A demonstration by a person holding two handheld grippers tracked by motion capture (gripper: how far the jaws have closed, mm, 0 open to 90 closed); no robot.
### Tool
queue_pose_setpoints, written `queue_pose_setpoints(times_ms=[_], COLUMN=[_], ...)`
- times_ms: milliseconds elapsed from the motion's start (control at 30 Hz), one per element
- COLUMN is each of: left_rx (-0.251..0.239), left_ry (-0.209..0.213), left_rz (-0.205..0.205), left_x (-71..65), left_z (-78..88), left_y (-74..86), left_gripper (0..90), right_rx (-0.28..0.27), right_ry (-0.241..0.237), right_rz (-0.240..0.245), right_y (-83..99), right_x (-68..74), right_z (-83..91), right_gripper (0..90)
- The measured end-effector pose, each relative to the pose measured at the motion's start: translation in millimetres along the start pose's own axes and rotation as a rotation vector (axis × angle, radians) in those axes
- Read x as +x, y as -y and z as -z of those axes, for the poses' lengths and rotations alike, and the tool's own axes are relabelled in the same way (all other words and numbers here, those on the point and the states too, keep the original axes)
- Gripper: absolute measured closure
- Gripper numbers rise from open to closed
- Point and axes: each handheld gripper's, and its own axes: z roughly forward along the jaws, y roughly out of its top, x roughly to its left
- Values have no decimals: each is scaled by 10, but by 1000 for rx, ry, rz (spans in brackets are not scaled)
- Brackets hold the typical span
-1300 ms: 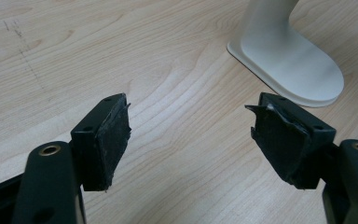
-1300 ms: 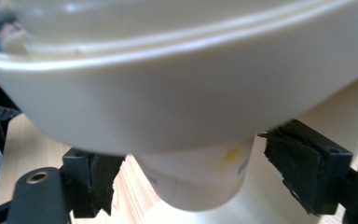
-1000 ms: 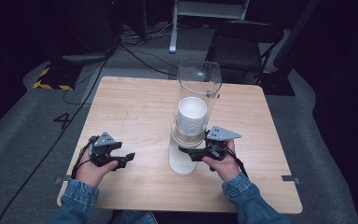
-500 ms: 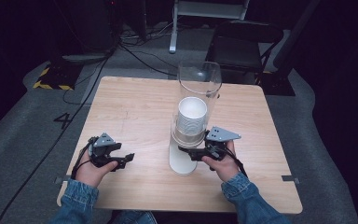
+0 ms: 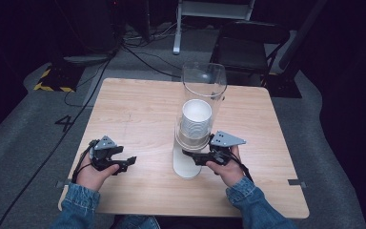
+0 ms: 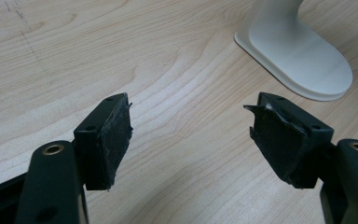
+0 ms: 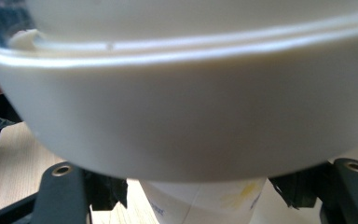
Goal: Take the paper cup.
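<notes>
Closing in since a second ago, the right claw (image 7: 193,189) now seems clamped on the bottom paper cup (image 7: 200,198) beneath the dispenser (image 5: 195,138), so next comes a gentle downward pull, while the left claw (image 6: 191,140) waits apart.

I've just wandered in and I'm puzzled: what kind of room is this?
Probably a lab or studio set up for recording. A lone wooden table stands on grey carpet with cables trailing across it, hazard tape marks the floor, and the surroundings are dark.
</notes>
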Motion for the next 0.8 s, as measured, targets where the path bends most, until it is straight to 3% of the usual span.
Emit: queue_pose_setpoints(times_ms=[800], left_rx=[-4], left_ry=[7], left_rz=[1], left_x=[12], left_z=[6], left_y=[-15], left_gripper=[286], right_rx=[32], right_ry=[15], right_rz=[10], right_y=[72], right_x=[44], right_z=[-7], right_gripper=[323])
